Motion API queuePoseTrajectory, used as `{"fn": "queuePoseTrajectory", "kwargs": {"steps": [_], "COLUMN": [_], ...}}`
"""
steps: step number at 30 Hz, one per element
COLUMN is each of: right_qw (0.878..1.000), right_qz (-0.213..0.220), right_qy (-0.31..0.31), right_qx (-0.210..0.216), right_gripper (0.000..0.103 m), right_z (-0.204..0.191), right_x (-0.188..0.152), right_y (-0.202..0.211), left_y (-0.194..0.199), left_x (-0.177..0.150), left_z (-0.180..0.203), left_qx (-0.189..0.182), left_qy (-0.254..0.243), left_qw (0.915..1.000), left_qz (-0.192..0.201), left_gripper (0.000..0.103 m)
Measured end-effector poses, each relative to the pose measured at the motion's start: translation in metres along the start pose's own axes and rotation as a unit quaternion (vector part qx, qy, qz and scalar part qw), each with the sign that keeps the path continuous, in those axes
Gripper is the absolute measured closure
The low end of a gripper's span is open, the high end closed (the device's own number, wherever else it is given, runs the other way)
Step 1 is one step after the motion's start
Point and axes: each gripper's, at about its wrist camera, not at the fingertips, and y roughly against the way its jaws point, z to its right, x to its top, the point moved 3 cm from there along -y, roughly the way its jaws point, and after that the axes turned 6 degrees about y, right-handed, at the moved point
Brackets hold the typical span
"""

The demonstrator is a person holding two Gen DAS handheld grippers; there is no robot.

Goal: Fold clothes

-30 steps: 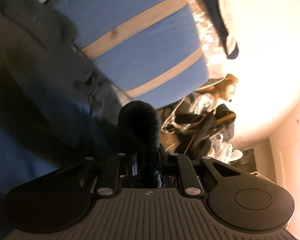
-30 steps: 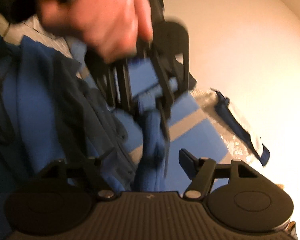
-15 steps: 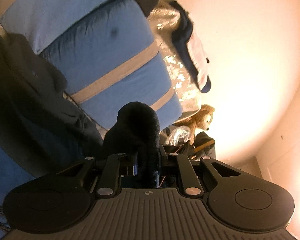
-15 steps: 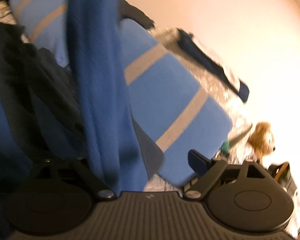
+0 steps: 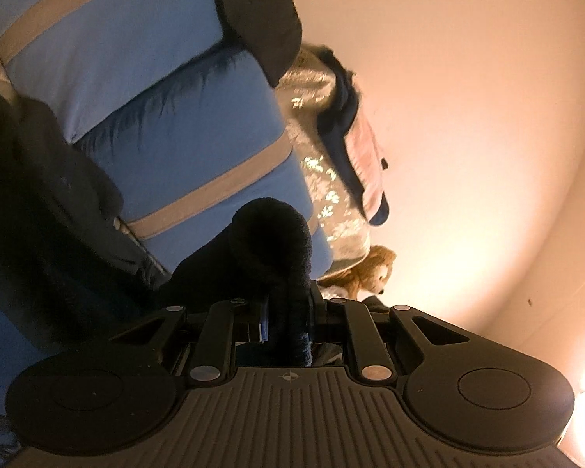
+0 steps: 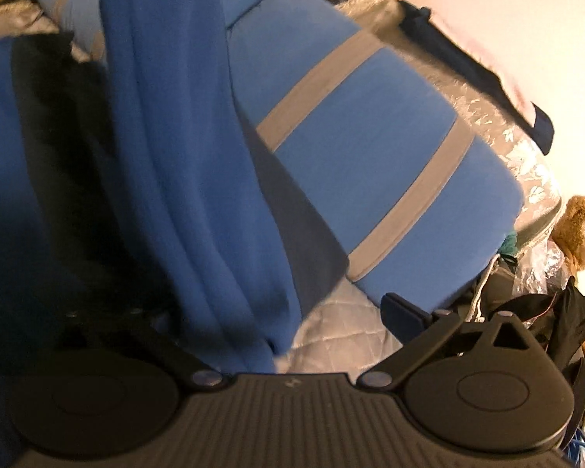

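Left hand-held gripper [image 5: 282, 312]: jaws drawn narrow, clamped on a bunched fold of dark fleece garment [image 5: 269, 241] that bulges up just ahead of the fingers. Right hand-held gripper [image 6: 292, 323]: jaws spread wide, right finger [image 6: 405, 310] exposed, left finger hidden behind the blue fleece garment [image 6: 183, 148], which hangs as a long drape between the jaws. Behind both: blue cushions with grey stripes [image 6: 370, 148], a teddy bear [image 6: 579, 230] at right.

Blue garment [image 6: 199, 179] w/ no pattern. Pillows [image 5: 199, 156] lt blue w/ grey-tan stripes. Dark navy fuzzy cloth [image 5: 269, 249]. Silver floral cover [image 5: 323, 179]. Tan teddy [image 6: 577, 230].
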Motion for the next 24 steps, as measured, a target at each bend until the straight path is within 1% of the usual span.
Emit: {"fn": "queuePoseTrajectory", "kwargs": {"steps": [2, 5, 9, 13, 16, 19, 24], "right_qw": [0.999, 0.995, 0.982, 0.974, 0.968, 0.971, 0.973], "right_qz": [-0.013, -0.032, -0.046, -0.040, -0.035, -0.035, -0.033], "right_qy": [-0.032, -0.096, -0.181, -0.218, -0.244, -0.229, -0.205], "right_qx": [0.002, 0.006, 0.014, 0.035, 0.051, 0.064, 0.096], "right_gripper": [0.000, 0.000, 0.000, 0.000, 0.000, 0.000, 0.000], "right_z": [0.009, 0.031, 0.068, 0.076, 0.081, 0.069, 0.043], "right_x": [-0.006, -0.012, -0.016, -0.018, -0.019, -0.021, -0.019], "right_y": [-0.007, -0.018, -0.029, -0.030, -0.030, -0.030, -0.031], "left_y": [0.004, 0.011, 0.021, 0.026, 0.027, 0.028, 0.027], "left_x": [0.005, 0.013, 0.020, 0.023, 0.024, 0.028, 0.035], "left_z": [0.001, 0.003, 0.007, 0.011, 0.013, 0.017, 0.024], "left_qx": [-0.004, -0.014, -0.022, -0.032, -0.033, -0.035, -0.028], "left_qy": [0.005, 0.015, 0.020, 0.031, 0.034, 0.034, 0.028], "left_qw": [0.9999, 0.9995, 0.9986, 0.9972, 0.9965, 0.9960, 0.9962], "left_qz": [0.008, 0.024, 0.043, 0.061, 0.069, 0.075, 0.078], "left_gripper": [0.086, 0.086, 0.086, 0.086, 0.086, 0.086, 0.086]}}
